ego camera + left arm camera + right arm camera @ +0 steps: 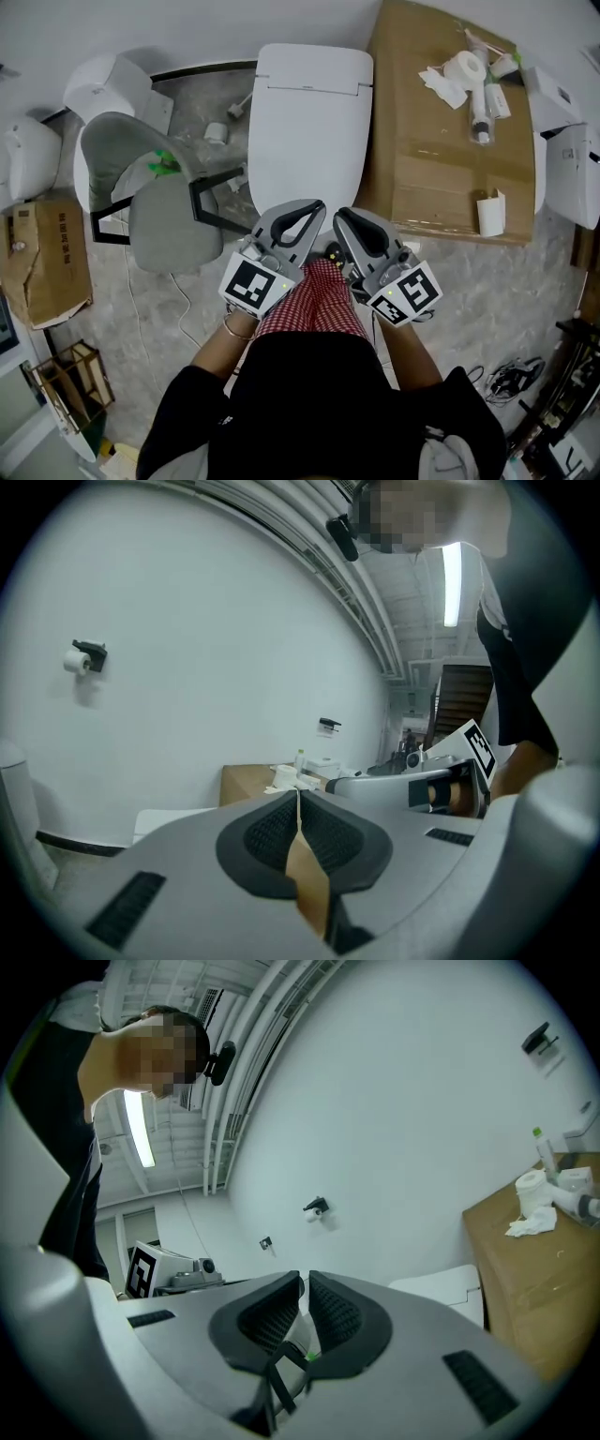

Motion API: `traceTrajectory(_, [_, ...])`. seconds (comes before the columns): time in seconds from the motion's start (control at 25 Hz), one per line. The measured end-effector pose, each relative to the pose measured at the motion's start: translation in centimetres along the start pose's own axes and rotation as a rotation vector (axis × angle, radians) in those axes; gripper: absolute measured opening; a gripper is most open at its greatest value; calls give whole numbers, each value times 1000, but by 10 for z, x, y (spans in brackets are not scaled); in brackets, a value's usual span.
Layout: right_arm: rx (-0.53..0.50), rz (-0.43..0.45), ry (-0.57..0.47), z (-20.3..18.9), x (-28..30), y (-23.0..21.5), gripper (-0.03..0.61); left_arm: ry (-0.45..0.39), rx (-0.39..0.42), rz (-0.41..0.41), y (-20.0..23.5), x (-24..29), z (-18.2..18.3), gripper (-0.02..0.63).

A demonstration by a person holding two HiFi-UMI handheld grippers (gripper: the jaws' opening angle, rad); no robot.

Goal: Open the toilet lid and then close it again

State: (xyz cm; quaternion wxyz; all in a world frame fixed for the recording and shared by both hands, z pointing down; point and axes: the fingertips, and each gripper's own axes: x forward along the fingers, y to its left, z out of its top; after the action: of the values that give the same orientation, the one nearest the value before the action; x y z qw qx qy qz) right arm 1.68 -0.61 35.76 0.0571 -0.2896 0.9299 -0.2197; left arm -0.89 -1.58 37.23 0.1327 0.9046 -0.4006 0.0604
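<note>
Left hand-held gripper (316, 207) and right hand-held gripper (341, 215) are held side by side, close to the person's body, tips pointing toward the toilet. In the left gripper view the ribbed pads (269, 832) are pressed together at the tips on nothing. In the right gripper view only a thin slit parts the pads (338, 1314), also empty. The white toilet lid (307, 127) lies flat and closed just ahead of both tips, untouched. A large cardboard box (441, 159) stands right beside the toilet's right side; a grey chair (169, 220) stands to its left. On the box's far end rests a toilet roll (464, 67).
</note>
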Motion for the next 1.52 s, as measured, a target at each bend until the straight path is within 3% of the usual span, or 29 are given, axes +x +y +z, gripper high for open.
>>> traceTrajectory(1.16, [88,8,73,-82,-7,-11,23,53,-62,-15,-6,1,-83,5])
traceTrajectory(1.52, [64,-10,120,-104,-7,-19,23,73,-104,3,-2,5,-107,5])
